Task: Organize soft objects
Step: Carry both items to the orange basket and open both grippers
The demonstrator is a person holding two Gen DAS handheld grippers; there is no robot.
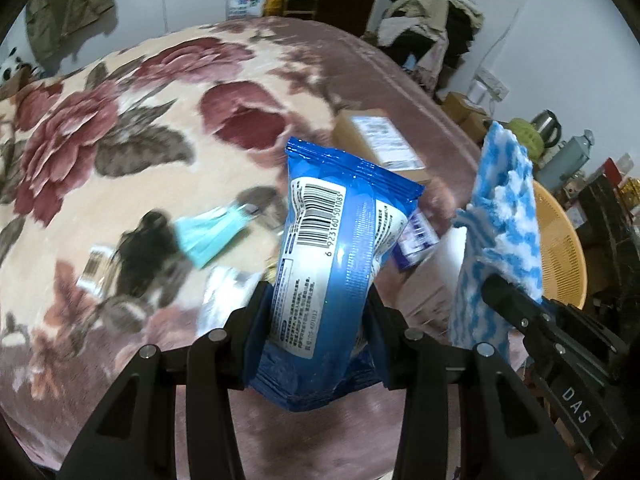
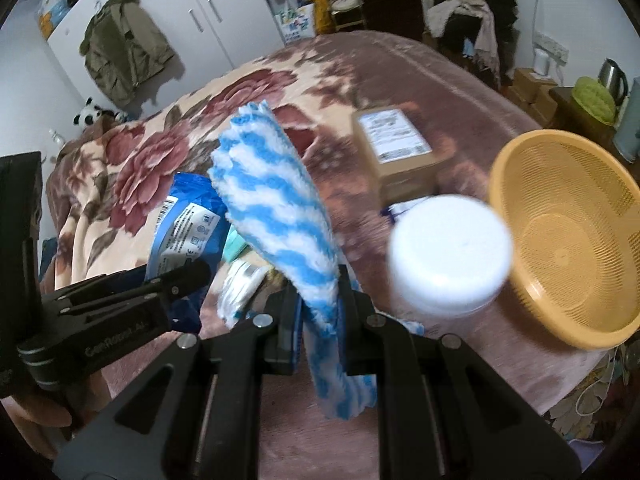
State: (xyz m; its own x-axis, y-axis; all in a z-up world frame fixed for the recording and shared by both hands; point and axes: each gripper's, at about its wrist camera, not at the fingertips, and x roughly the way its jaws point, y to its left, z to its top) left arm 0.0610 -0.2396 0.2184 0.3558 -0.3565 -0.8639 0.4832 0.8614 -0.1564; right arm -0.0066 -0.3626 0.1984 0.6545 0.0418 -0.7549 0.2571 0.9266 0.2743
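— While your left gripper [image 1: 316, 320] clamps the blue wipes pack [image 1: 340, 248] above the bed [image 1: 120, 128], what's your right gripper [image 2: 320, 300] doing?
— Pinching the striped cloth [image 2: 276, 200], near the orange basket [image 2: 568, 240] at the bed's edge.

left hand-held gripper [image 1: 316, 312] and right hand-held gripper [image 2: 320, 308] both angled downward, jaws clamped

Basket [image 2: 560, 240] right of box [image 2: 400, 152], on bed [image 2: 400, 60].

wipes pack [image 1: 340, 240]: glossy plastic film
cloth [image 2: 280, 216]: fluffy, striped pile
basket [image 2: 568, 240]: matt perforated plastic
blanket [image 1: 132, 128]: plush, seemingly fleece
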